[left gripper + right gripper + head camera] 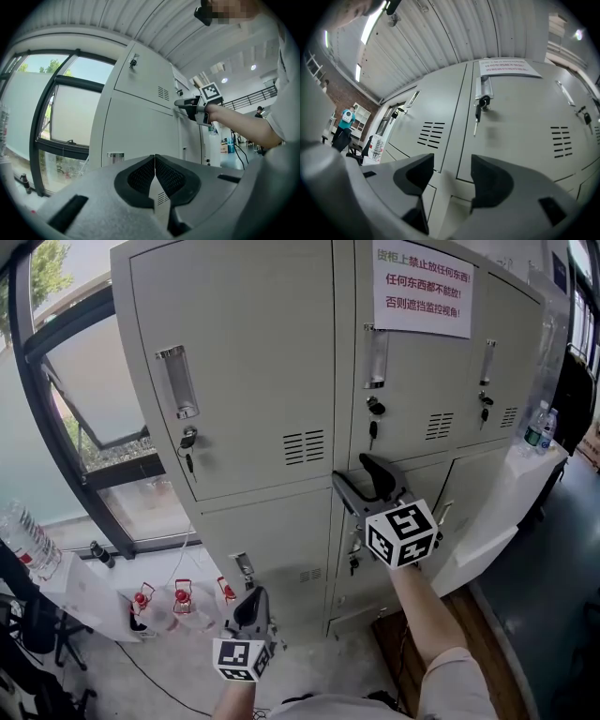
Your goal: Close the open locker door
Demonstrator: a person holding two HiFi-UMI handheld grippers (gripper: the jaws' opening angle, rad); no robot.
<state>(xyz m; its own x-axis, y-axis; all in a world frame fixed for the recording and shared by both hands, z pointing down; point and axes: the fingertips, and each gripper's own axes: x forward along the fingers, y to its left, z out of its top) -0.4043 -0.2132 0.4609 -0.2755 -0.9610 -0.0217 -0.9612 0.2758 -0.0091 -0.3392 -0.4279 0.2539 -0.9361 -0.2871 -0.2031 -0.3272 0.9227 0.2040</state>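
A bank of grey lockers [281, 409] fills the head view. Its upper left door [244, 371] and the middle door [412, 399] each have a key in the lock, and both look flush with the frame. My right gripper [350, 468] is open, empty, and close to the seam between these two columns, at the bottom edge of the upper row. In the right gripper view its jaws [452, 164] stand apart before that seam. My left gripper [251, 601] is shut and empty, held low by the lower left door [136, 136].
A paper notice [422, 287] is taped to the upper middle door. A white table [506, 512] with water bottles [536, 425] stands right of the lockers. A window [84, 381] and a ledge with a bottle [28, 535] are at left. Red items [183, 594] lie on the floor.
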